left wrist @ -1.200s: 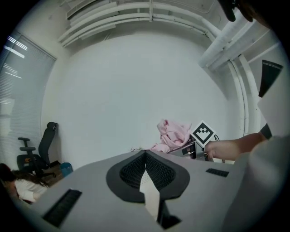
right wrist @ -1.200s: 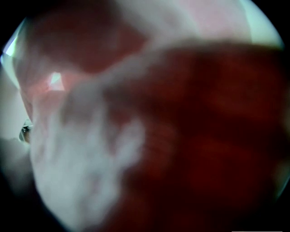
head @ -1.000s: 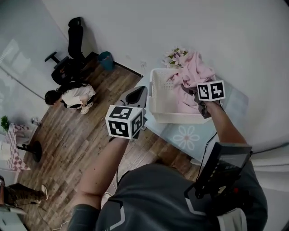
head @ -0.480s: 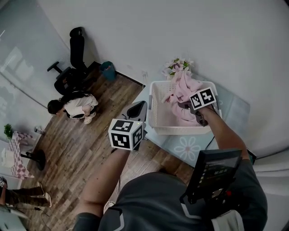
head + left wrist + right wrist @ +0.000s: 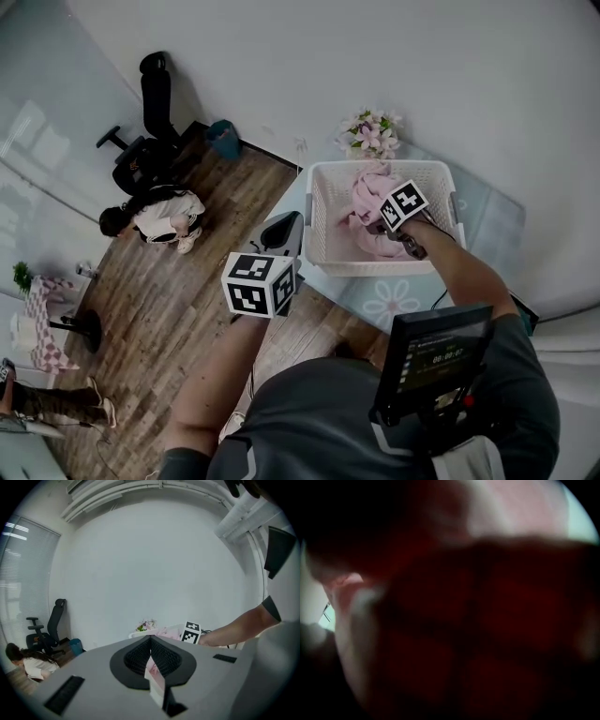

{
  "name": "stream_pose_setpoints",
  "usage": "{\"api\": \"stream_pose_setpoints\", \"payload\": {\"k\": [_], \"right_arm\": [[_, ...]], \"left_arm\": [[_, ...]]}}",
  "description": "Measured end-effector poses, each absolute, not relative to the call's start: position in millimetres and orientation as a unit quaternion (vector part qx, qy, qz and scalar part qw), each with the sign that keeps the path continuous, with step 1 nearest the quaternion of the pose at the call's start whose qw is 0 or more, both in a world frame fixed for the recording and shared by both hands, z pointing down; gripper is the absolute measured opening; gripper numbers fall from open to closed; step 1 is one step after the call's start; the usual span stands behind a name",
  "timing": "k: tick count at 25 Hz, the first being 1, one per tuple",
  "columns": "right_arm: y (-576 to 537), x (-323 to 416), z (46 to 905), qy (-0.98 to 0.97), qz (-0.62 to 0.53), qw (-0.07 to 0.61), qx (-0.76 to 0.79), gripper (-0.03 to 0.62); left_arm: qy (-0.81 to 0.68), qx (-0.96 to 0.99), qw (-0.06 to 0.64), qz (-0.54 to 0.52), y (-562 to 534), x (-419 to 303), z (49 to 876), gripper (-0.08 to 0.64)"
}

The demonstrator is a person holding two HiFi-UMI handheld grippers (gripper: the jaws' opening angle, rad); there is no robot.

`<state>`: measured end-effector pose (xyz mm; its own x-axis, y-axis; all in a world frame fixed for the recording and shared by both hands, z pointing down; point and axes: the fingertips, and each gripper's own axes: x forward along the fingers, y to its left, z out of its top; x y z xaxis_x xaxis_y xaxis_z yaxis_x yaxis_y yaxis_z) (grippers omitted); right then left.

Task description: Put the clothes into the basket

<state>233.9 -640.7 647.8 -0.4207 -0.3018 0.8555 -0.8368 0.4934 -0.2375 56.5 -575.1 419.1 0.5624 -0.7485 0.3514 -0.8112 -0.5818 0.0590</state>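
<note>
Since a second ago my right gripper [image 5: 382, 225] has dropped from rim height down into the white basket [image 5: 328, 234], and the pink clothes [image 5: 366, 192], which then stood piled above the rim, now lie inside it. The left gripper [image 5: 294, 221] has barely shifted.

In the head view the right gripper's marker cube sits over the middle of the basket and its front end is buried in the pink clothes. The right gripper view gives me only cloth against the lens: dark red blur across most of it and a paler pink fold [image 5: 511, 508] at the top. I cannot make out the jaws there, so I cannot tell whether they pinch the cloth or stand free in it.

The left gripper hangs off the near left corner of the basket, clear of it, over the wooden floor [image 5: 169, 300]. In the left gripper view its jaws are drawn together with only a thin slit between the black pads [image 5: 164, 658], and nothing is gripped. Past them I see the basket [image 5: 138, 633] and the pink heap [image 5: 168, 631].

The basket stands on a table [image 5: 389, 295] covered with a pale flowered cloth, and a bunch of flowers [image 5: 370, 131] stands just behind it. Well apart on the floor are an office chair [image 5: 150, 103], a teal bin [image 5: 223, 139] and a crouching person [image 5: 155, 208].
</note>
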Motion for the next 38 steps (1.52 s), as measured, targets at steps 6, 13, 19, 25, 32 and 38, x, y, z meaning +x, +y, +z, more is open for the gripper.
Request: {"api": "stream_pose_setpoints", "payload": {"k": [6, 13, 19, 25, 32, 38], "right_arm": [[-633, 223, 673, -0.758, 0.336, 0.445, 0.339, 0.402], [-634, 222, 695, -0.74, 0.337, 0.494, 0.307, 0.403], [-633, 216, 717, -0.73, 0.336, 0.52, 0.29, 0.403], [-627, 210, 713, -0.726, 0.337, 0.525, 0.289, 0.404], [-631, 211, 719, -0.726, 0.34, 0.526, 0.285, 0.41], [-632, 210, 722, -0.727, 0.34, 0.526, 0.281, 0.411]], "left_arm": [[-0.451, 0.873, 0.118, 0.141, -575, 52, 426, 0.009], [-0.456, 0.871, 0.121, 0.136, -580, 50, 427, 0.009], [-0.47, 0.862, 0.137, 0.131, -579, 41, 439, 0.009], [-0.474, 0.86, 0.143, 0.126, -574, 28, 433, 0.009], [-0.477, 0.858, 0.144, 0.124, -574, 32, 434, 0.009], [-0.483, 0.855, 0.143, 0.125, -570, 32, 435, 0.009]]}}
